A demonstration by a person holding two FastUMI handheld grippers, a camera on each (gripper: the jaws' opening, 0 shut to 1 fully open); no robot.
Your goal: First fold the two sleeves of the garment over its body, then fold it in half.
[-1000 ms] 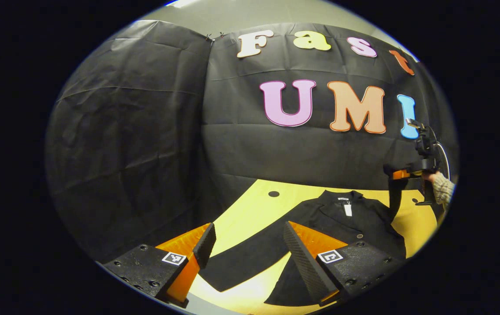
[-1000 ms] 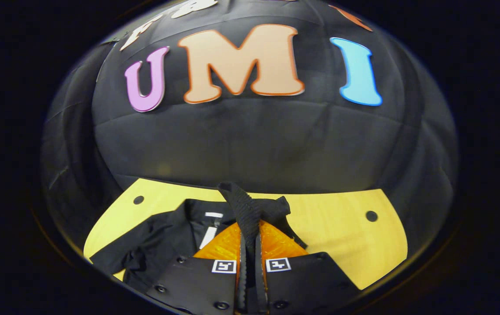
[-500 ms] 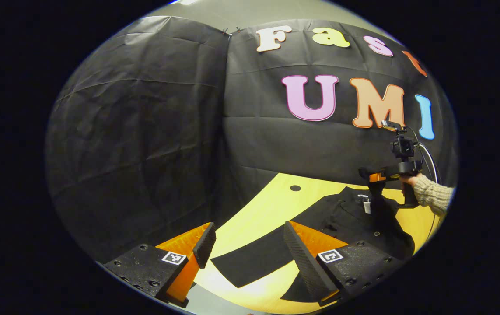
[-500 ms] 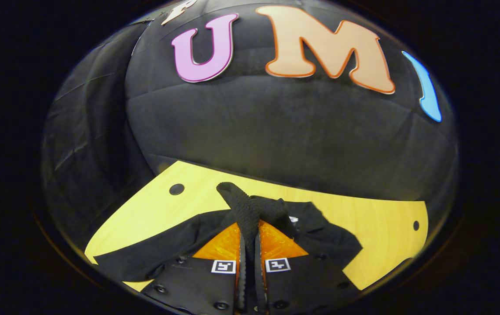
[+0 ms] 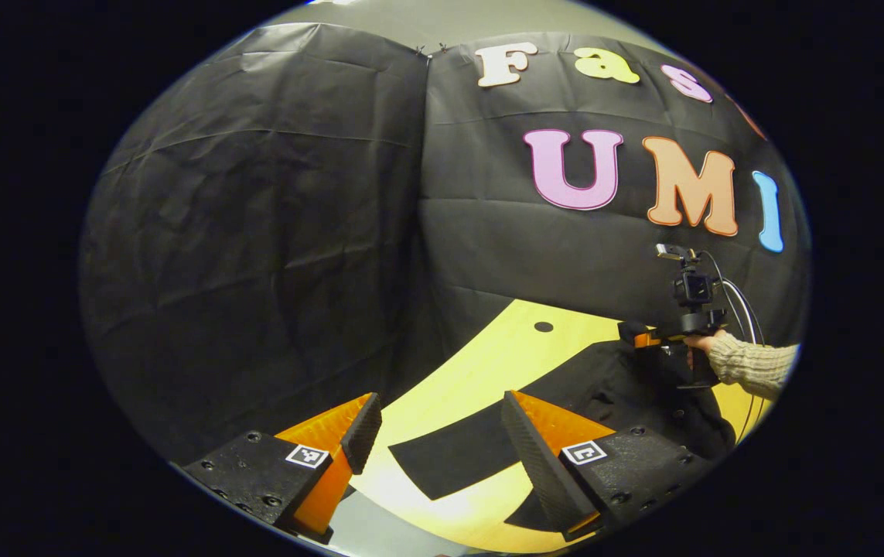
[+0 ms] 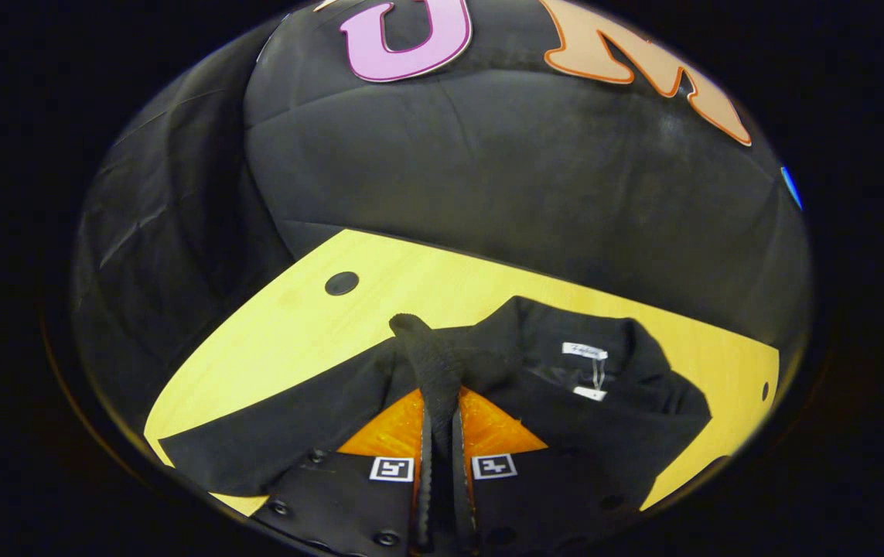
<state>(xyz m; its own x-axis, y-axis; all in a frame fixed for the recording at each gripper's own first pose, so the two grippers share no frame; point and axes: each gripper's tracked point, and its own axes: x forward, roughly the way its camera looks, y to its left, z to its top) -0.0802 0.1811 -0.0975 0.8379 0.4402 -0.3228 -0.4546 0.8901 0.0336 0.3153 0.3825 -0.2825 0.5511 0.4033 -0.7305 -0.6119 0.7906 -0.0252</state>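
Left gripper view: the garment [image 5: 612, 387] lies on the table [image 5: 488, 363], its near sleeve [image 5: 461, 460] spread flat, unfolded. The left gripper [image 5: 438, 429] hovers above that sleeve, fingers apart, holding nothing.

Right gripper view: the right gripper [image 6: 438, 433], fingers pinched on the far sleeve [image 6: 438, 363], holds it over the garment beside the collar [image 6: 588, 348]. Halving remains.

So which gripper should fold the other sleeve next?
Left, probably: the left hand-held gripper is open above the black jacket's flat sleeve. The right hand-held gripper is shut on the other cuff.
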